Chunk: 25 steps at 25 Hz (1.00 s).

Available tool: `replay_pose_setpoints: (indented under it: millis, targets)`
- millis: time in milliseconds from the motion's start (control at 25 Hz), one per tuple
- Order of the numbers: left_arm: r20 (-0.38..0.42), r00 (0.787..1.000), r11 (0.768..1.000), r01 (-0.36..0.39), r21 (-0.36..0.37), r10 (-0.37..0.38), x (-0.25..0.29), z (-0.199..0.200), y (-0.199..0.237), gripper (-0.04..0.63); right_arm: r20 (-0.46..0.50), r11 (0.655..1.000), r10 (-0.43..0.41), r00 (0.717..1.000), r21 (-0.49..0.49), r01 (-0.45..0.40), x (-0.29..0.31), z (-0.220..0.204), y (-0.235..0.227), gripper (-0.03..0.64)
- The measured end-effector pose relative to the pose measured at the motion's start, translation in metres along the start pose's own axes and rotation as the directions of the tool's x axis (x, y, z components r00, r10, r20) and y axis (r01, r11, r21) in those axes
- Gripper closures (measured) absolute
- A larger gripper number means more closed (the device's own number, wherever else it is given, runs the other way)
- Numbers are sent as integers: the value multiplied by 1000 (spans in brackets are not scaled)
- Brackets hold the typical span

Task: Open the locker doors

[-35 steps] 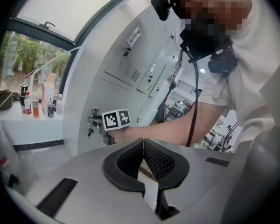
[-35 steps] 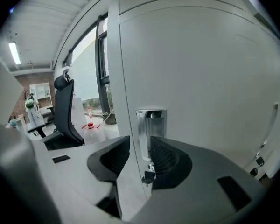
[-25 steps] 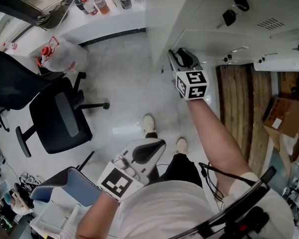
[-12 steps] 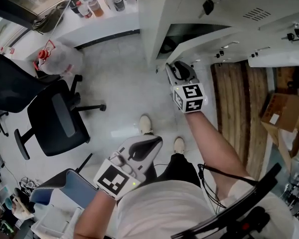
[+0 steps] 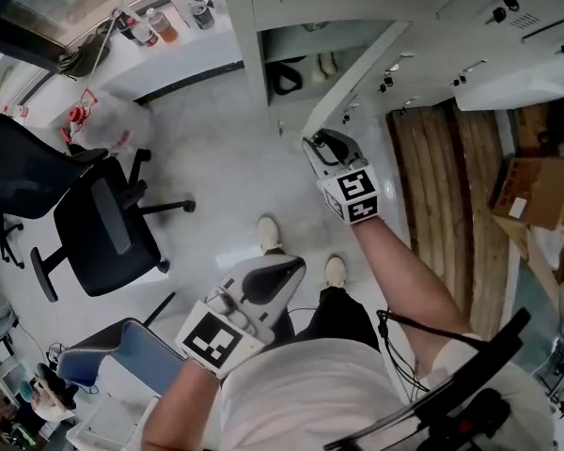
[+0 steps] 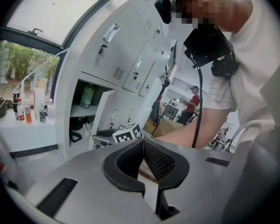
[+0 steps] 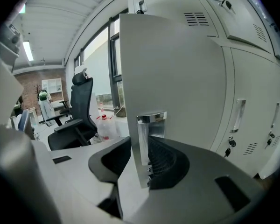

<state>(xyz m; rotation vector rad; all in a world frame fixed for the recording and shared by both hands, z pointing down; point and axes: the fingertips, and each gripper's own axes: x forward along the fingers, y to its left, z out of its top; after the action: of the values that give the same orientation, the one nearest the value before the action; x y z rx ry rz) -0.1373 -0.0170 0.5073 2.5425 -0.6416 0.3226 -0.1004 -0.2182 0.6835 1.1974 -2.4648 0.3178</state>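
Note:
The white locker door (image 5: 352,69) stands swung out from the locker bank, and its compartment (image 5: 296,64) shows dark items inside. My right gripper (image 5: 316,143) is at the door's free edge. In the right gripper view the door (image 7: 172,73) is seen edge-on, and its chrome handle (image 7: 147,134) sits between the pads of my right gripper (image 7: 141,160), which is shut on it. My left gripper (image 5: 291,269) hangs low by the person's body, shut and empty; in its own view the left gripper (image 6: 143,146) has its pads meeting.
A black office chair (image 5: 103,219) and a blue chair (image 5: 136,350) stand to the left. Closed lockers (image 7: 252,92) continue to the right of the open door. A wooden pallet (image 5: 451,186) and a cardboard box (image 5: 531,191) lie at the right. A counter with bottles (image 5: 160,26) sits far left.
The locker door has swung from almost closed to wide open, uncovering the compartment. My right gripper came back with the handle. The left gripper has barely moved.

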Motion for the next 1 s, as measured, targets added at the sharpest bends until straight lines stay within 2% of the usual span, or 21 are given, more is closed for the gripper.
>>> replay_pose_setpoints:
  millis: [240,680,1000]
  targets:
    - [-5,1000,999,15,28,-15,24,5,-44,583,-22,1000,3,1000,14,-3,-52,-27,-15,515]
    - [-7,999,997,45,69,-44,63,17,-107,583,-91,999,-2,996,-39,-1,-130,-61,-62,557]
    - [-6,999,995,43,89,-43,81,20,-137,583,-140,996,4,990,-92,-16,-160,-77,-102,566]
